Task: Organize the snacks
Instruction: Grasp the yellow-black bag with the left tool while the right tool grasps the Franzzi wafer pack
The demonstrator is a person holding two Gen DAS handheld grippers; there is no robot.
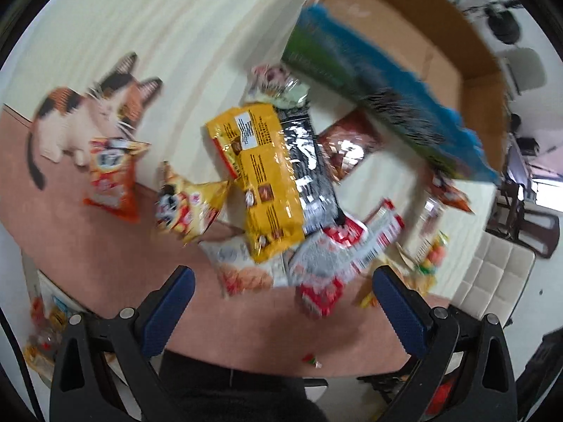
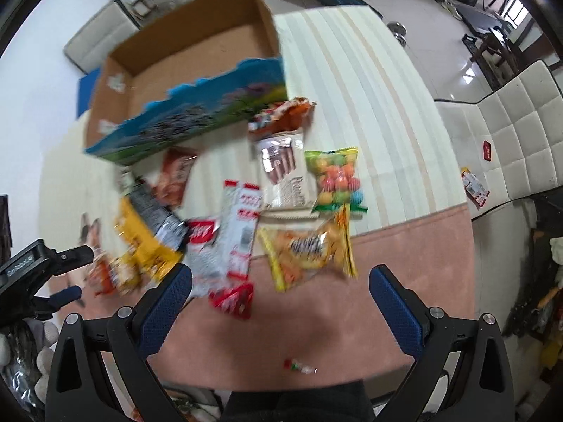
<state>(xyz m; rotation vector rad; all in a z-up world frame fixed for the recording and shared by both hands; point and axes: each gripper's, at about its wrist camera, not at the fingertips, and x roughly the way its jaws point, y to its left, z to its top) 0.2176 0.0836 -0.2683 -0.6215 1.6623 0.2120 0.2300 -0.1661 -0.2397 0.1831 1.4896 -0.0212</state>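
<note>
Several snack packets lie in a loose pile on the table. In the left wrist view a yellow bag [image 1: 262,179] lies over a black-and-silver bag [image 1: 309,172], with a red-and-white packet [image 1: 348,246] beside them. An open cardboard box [image 1: 415,38] with a blue-green side stands behind. My left gripper [image 1: 281,302] hovers open above the near edge of the pile, holding nothing. In the right wrist view my right gripper [image 2: 281,302] is open and empty, near an orange-yellow packet [image 2: 309,249] and a bag of coloured balls [image 2: 336,179]. Both views are motion-blurred.
A cat-print mat covers the table [image 1: 116,28], with two small orange packets [image 1: 112,179] at the left. A small wrapped candy [image 2: 301,367] lies near the front edge. White padded chairs [image 2: 510,133] stand to the right. The left gripper's body [image 2: 38,274] shows at the right view's left edge.
</note>
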